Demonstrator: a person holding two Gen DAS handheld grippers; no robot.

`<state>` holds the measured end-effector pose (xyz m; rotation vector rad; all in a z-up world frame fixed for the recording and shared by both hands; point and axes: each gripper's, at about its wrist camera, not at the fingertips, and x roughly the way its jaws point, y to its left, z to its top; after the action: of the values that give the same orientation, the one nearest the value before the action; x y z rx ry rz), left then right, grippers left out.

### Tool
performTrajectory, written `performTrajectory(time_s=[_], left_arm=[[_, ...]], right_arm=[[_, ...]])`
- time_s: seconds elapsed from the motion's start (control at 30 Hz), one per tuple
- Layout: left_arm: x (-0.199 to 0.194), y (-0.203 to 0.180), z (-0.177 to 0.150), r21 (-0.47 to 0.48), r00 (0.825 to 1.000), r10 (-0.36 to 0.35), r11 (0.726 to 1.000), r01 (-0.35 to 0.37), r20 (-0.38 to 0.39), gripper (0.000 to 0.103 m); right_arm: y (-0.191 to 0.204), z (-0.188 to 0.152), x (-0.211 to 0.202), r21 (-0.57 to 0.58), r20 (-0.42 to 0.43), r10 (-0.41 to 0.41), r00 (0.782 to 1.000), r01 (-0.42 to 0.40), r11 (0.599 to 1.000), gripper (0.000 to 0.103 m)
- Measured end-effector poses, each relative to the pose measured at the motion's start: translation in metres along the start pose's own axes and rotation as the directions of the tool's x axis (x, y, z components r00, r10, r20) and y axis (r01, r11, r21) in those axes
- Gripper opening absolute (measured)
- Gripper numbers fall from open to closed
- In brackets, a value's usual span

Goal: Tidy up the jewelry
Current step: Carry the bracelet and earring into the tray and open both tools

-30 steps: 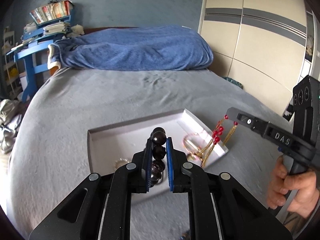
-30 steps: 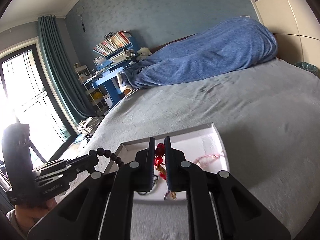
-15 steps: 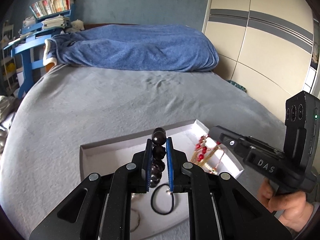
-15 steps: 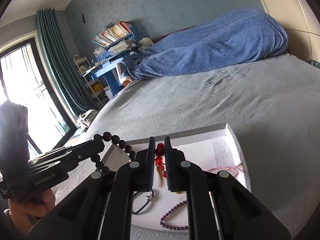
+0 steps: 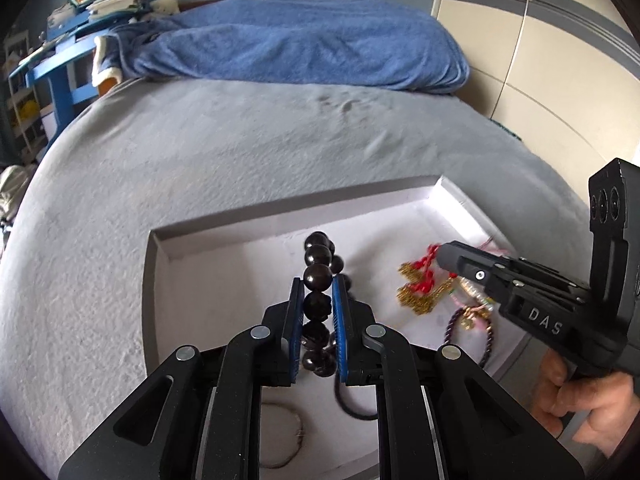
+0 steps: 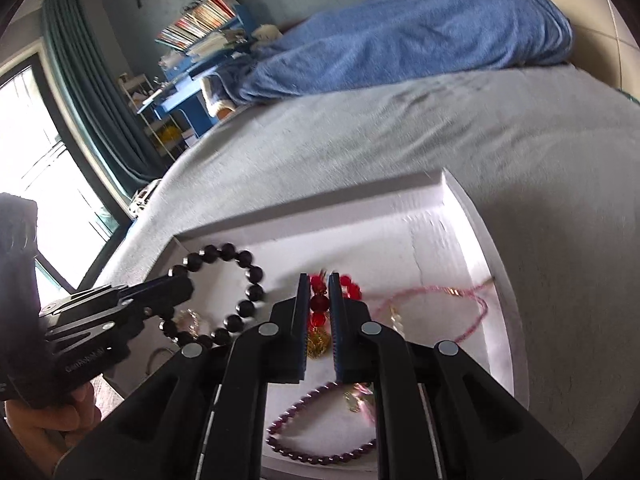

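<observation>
Having dropped closer since a second ago, now hovering low over the white tray (image 5: 224, 236) on the grey bed (image 5: 200, 152), filling far more of both views. Left gripper (image 5: 318, 300) staying clamped on the dark bead bracelet (image 5: 318, 276), its glossy round beads hanging as a loop toward 12 o'clock over the tray floor. Right gripper (image 6: 319, 300) staying pinched on the red bead and gold tassel piece (image 6: 320, 306), dangling over the tray at 3 o'clock of the bracelet.

Glossy dark beads (image 5: 318, 278) gleam against a matt white tray (image 5: 224, 264) on a rough grey bedspread (image 5: 240, 140).
</observation>
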<state>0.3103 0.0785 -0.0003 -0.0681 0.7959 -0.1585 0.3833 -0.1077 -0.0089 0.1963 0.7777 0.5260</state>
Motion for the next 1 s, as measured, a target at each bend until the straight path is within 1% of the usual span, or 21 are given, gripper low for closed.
performTrajectory(time_s=[0.03, 0.07, 0.1, 0.13, 0.17, 0.2, 0.23, 0.3, 0.33, 0.37, 0.47, 0.57, 0.67, 0.77, 0.83, 0.97, 1.0], left_arm=[[0.001, 0.001, -0.002, -0.003, 1.0, 0.008, 1.0, -0.008, -0.005, 0.017], [0.002, 0.002, -0.003, -0.007, 1.0, 0.011, 1.0, -0.011, -0.008, 0.024], [0.002, 0.003, -0.004, -0.009, 1.0, 0.016, 1.0, -0.016, -0.007, 0.028], [0.001, 0.005, -0.005, -0.008, 1.0, 0.025, 1.0, -0.025, -0.003, 0.034], [0.0, 0.005, -0.006, -0.004, 1.0, 0.031, 1.0, -0.031, 0.001, 0.038], [-0.002, 0.005, -0.006, 0.002, 0.999, 0.037, 0.999, -0.037, 0.006, 0.038], [-0.004, 0.005, -0.007, 0.008, 0.999, 0.044, 0.999, -0.044, 0.012, 0.039], [-0.01, 0.005, -0.009, 0.011, 0.999, 0.042, 0.999, -0.042, 0.023, 0.043], [-0.014, 0.004, -0.011, 0.012, 0.999, 0.04, 0.999, -0.041, 0.035, 0.053], [-0.018, 0.004, -0.012, 0.015, 0.998, 0.038, 0.999, -0.038, 0.047, 0.06], [-0.034, 0.0, -0.017, 0.042, 0.996, 0.036, 0.998, -0.04, 0.086, 0.067], [-0.052, -0.004, -0.023, 0.045, 0.992, 0.033, 0.998, -0.039, 0.119, 0.067], [-0.069, -0.003, -0.035, 0.013, 0.991, 0.023, 1.0, -0.025, 0.134, 0.067], [-0.079, -0.005, -0.049, 0.007, 0.992, 0.021, 1.0, -0.023, 0.122, 0.068], [-0.084, -0.006, -0.059, 0.005, 0.994, 0.026, 1.0, -0.027, 0.102, 0.068], [-0.092, -0.007, -0.075, -0.014, 0.996, 0.026, 1.0, -0.025, 0.08, 0.068], [-0.094, -0.008, -0.079, -0.017, 0.997, 0.025, 1.0, -0.024, 0.076, 0.068]], right_arm=[[-0.002, 0.0, 0.0, 0.006, -0.003, -0.004, 1.0, 0.004, 1.0, 0.009], [-0.004, -0.001, -0.001, 0.013, 0.0, -0.006, 1.0, 0.006, 1.0, 0.01], [-0.006, -0.001, -0.003, 0.017, 0.003, -0.007, 1.0, 0.007, 1.0, 0.012], [-0.007, 0.0, -0.005, 0.019, 0.006, -0.006, 1.0, 0.006, 1.0, 0.016], [-0.009, 0.0, -0.008, 0.026, 0.015, -0.005, 1.0, 0.005, 1.0, 0.019], [-0.012, 0.0, -0.013, 0.039, 0.029, -0.006, 1.0, 0.005, 0.999, 0.024], [-0.015, 0.001, -0.017, 0.052, 0.043, -0.004, 0.999, 0.002, 0.999, 0.027], [-0.019, 0.002, -0.025, 0.069, 0.065, -0.008, 0.998, 0.004, 0.998, 0.028], [-0.022, 0.003, -0.031, 0.08, 0.081, -0.013, 0.997, 0.007, 0.997, 0.028], [-0.023, 0.002, -0.036, 0.089, 0.09, -0.016, 0.996, 0.007, 0.996, 0.029], [-0.026, 0.0, -0.053, 0.112, 0.118, -0.021, 0.993, 0.007, 0.994, 0.032], [-0.023, -0.006, -0.067, 0.118, 0.131, -0.021, 0.991, 0.006, 0.993, 0.035], [-0.018, -0.013, -0.077, 0.11, 0.128, -0.024, 0.991, 0.01, 0.994, 0.035], [-0.008, -0.023, -0.086, 0.081, 0.114, -0.032, 0.993, 0.023, 0.996, 0.037], [0.0, -0.028, -0.091, 0.063, 0.1, -0.03, 0.995, 0.024, 0.998, 0.041], [0.01, -0.046, -0.103, 0.049, 0.069, -0.031, 0.997, 0.027, 0.998, 0.043], [0.013, -0.05, -0.106, 0.043, 0.062, -0.033, 0.997, 0.031, 0.999, 0.047]])
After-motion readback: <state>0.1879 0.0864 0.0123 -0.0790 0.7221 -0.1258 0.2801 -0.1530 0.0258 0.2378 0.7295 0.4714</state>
